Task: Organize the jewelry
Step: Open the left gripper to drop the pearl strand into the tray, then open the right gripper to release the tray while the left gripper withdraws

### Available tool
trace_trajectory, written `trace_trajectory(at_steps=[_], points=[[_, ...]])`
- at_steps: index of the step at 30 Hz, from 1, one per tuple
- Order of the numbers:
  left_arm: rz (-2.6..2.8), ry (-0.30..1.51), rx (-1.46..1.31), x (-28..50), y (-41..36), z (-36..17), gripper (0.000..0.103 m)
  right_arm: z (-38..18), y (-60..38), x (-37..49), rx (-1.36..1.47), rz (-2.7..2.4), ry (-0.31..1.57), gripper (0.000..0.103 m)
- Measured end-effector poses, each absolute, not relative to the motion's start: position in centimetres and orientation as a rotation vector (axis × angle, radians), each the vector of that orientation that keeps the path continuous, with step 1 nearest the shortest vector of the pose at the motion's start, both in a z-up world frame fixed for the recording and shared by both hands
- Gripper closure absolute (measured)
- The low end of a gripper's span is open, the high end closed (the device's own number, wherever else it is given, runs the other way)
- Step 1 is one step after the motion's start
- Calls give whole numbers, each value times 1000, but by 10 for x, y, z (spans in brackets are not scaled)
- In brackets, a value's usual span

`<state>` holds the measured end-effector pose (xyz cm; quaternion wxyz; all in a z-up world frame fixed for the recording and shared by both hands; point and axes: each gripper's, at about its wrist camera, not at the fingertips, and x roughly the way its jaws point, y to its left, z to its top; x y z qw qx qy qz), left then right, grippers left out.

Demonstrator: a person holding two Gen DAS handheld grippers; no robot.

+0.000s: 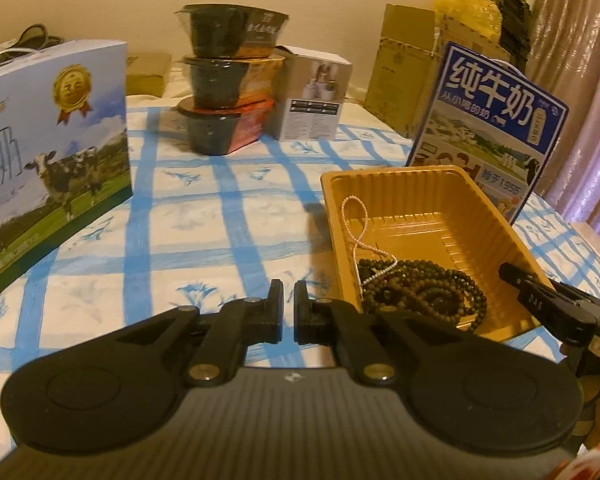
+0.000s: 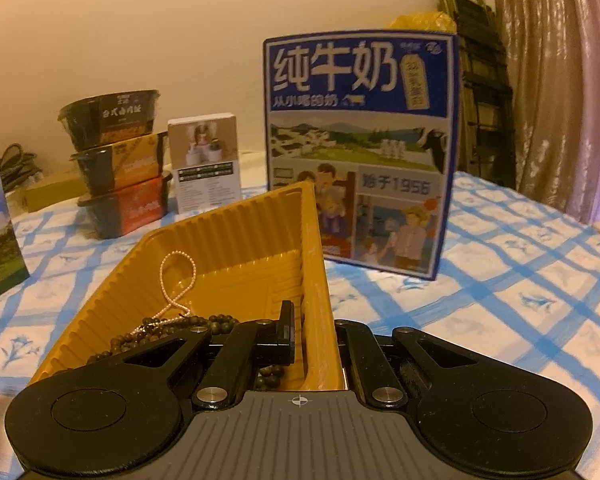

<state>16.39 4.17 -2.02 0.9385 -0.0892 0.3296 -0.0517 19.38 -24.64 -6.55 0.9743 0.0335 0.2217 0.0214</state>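
Right gripper (image 2: pixel 306 334) clamped on tray (image 2: pixel 228 236) wall — cloth (image 2: pixel 500 300) beside

Glossy ribbed plastic tray (image 1: pixel 452 188) on matt printed cloth (image 1: pixel 220 216).

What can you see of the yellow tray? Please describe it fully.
The tray is a rectangular dish of thin, glossy yellow plastic with ribbed walls and a stepped floor. It lies on the checked cloth, before the blue carton. Dark beads and a pale chain lie inside. The right gripper is shut on its near wall.
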Motion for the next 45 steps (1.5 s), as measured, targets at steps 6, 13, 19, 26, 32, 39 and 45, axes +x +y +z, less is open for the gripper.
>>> trace_trajectory(at_steps=[6,13,19,26,32,39,45], points=[[-74,678,-189,160,53,-24,100,-69,-239,209,87,109,473,97],[-49,686,-196,160,60,-29,97,-81,-232,231,131,163,543,97],[-34,707,-187,160,59,-37,90,-91,-237,242,121,180,587,97],[-15,729,-178,158,59,-41,74,-91,-242,251,85,229,623,96],[10,727,-122,152,55,-36,61,-77,-262,244,190,207,583,27],[11,719,-72,139,46,-27,48,-46,-276,219,217,167,521,26],[31,712,-47,121,42,-15,38,-21,-267,184,192,178,500,25]])
